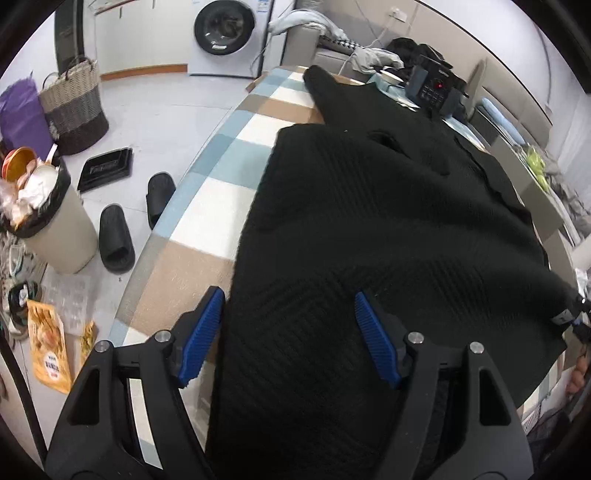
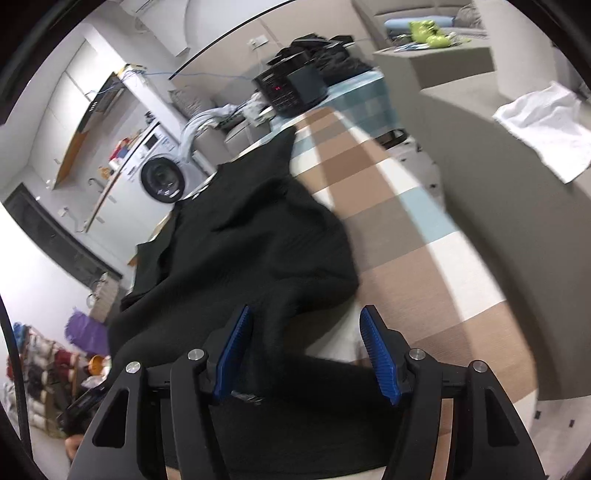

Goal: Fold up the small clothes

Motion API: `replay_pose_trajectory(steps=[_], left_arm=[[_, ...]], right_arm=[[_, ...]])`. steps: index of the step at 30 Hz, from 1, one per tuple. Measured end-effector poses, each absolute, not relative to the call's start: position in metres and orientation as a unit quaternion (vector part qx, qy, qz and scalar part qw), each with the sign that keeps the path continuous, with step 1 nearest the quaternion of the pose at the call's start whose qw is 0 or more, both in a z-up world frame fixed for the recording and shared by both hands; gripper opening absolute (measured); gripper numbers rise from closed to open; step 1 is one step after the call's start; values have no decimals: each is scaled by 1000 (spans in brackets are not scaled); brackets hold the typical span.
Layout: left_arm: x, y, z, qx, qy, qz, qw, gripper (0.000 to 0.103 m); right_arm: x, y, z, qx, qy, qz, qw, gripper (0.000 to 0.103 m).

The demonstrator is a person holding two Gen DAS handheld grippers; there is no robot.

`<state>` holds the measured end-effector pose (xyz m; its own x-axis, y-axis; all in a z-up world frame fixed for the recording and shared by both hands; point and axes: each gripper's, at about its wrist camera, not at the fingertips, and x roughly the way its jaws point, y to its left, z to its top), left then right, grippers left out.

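Observation:
A black ribbed knit garment (image 1: pixel 369 221) lies spread over a table with a checked blue, tan and white cloth (image 1: pixel 207 206). My left gripper (image 1: pixel 288 295) is open just above the garment's near left part, and its blue pads (image 1: pixel 203 332) straddle the fabric without pressing on it. In the right wrist view the same garment (image 2: pixel 251 236) runs away from me along the table (image 2: pixel 406 266). My right gripper (image 2: pixel 306 310) is open over the garment's near right edge. A rumpled fold of the fabric sits between its pads (image 2: pixel 380 358).
On the floor to the left stand a full waste bin (image 1: pixel 51 221), black slippers (image 1: pixel 118 240) and a woven basket (image 1: pixel 74 107). A washing machine (image 1: pixel 225 33) stands behind. A black device (image 1: pixel 432 88) sits at the table's far end. A white cloth (image 2: pixel 546 129) lies on the grey sofa.

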<state>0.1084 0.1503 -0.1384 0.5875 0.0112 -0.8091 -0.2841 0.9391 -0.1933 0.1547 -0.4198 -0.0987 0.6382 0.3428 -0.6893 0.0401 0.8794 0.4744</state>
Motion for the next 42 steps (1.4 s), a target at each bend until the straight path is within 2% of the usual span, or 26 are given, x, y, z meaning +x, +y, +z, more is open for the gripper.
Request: replay_pose_trajectory(steps=[2, 3, 4, 6, 7, 8, 10, 12, 17, 30, 36, 42], left_arm=[[112, 146, -139, -147, 442, 81, 881, 35], [114, 145, -141, -146, 442, 79, 881, 12], [114, 147, -141, -152, 443, 74, 880, 7], [111, 147, -138, -167, 433, 70, 883, 6], [110, 147, -134, -166, 426, 68, 887, 6], [108, 147, -131, -166, 420, 68, 890, 6], [103, 151, -124, -173, 408, 67, 894, 5], [97, 154, -116, -180, 394, 65, 899, 5], [75, 161, -97, -199, 359, 61, 910, 5], [-22, 160, -41, -205, 283, 60, 935, 5], [-24, 167, -35, -210, 277, 60, 936, 5], [37, 173, -48, -209, 302, 57, 928, 5]], right_arm=[[154, -414, -99, 233, 419, 108, 871, 62], [154, -411, -99, 234, 421, 116, 869, 62], [154, -408, -98, 232, 423, 119, 868, 61], [154, -402, -97, 221, 421, 126, 871, 57], [153, -399, -95, 218, 419, 128, 872, 45], [152, -396, -94, 212, 418, 133, 874, 38], [154, -392, -94, 196, 422, 131, 876, 13], [150, -389, -89, 182, 405, 129, 886, 6], [127, -395, -64, 194, 331, 115, 916, 5], [49, -411, -11, 223, 224, 120, 941, 4], [64, -406, -16, 225, 245, 107, 937, 4], [115, -401, -37, 222, 291, 83, 927, 5]])
